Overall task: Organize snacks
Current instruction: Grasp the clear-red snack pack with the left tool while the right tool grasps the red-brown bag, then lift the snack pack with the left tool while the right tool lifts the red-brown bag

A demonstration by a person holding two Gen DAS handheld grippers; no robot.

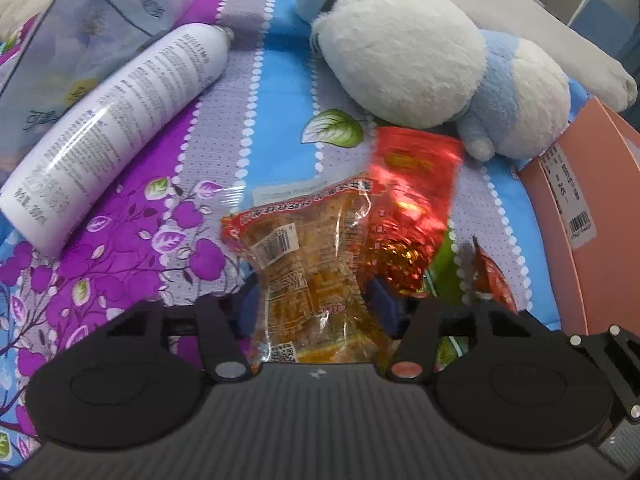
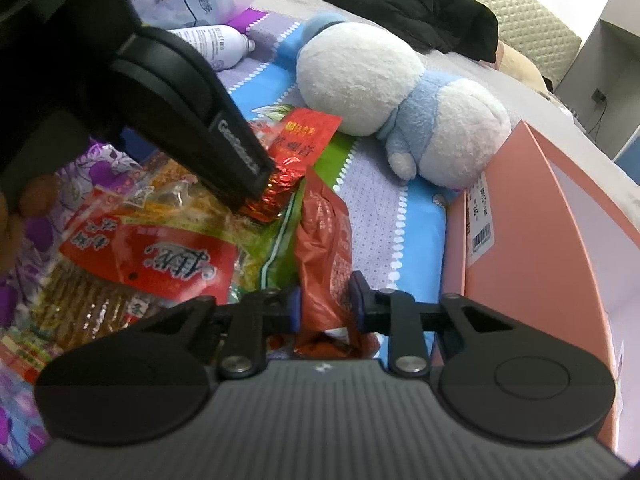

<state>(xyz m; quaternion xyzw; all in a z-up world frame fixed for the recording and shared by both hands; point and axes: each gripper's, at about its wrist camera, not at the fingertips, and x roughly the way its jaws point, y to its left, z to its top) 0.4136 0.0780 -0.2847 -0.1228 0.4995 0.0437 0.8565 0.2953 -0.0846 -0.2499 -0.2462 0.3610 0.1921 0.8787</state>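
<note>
While both grippers sit over the snack pile on the floral bedsheet (image 1: 224, 128), the key relation is box vs. packets: the pink box (image 2: 532, 240) lies to the right of both tools, open side up, just beside the pile.

Right gripper (image 2: 325, 307) is narrowed onto an orange-brown snack pouch (image 2: 324, 232); pads touch it on both sides, so it looks gripped. Pouch long axis runs fwd, away from the camera, roughly along the fingers. Box wall is near, just right of the right finger, so the right hand is the nearer one to the box. My guess: next move is a short swing right & up over the rim; risk is the pouch's far end dragging on the wall.

Left gripper (image 1: 316, 308) is closed around a clear packet w/ yellow-brown snack (image 1: 304, 264), long axis also pointing fwd. A red foil packet (image 1: 412, 204) lies just beyond on the right, blurred; can't tell if it's touching the fingers. From the left view the box is far right, w/ the right tool's pouch in between, so left likely goes second.

Plush toy (image 1: 420, 68) & white bottle (image 1: 120, 120) lie beyond the pile, apart from both grips.
</note>
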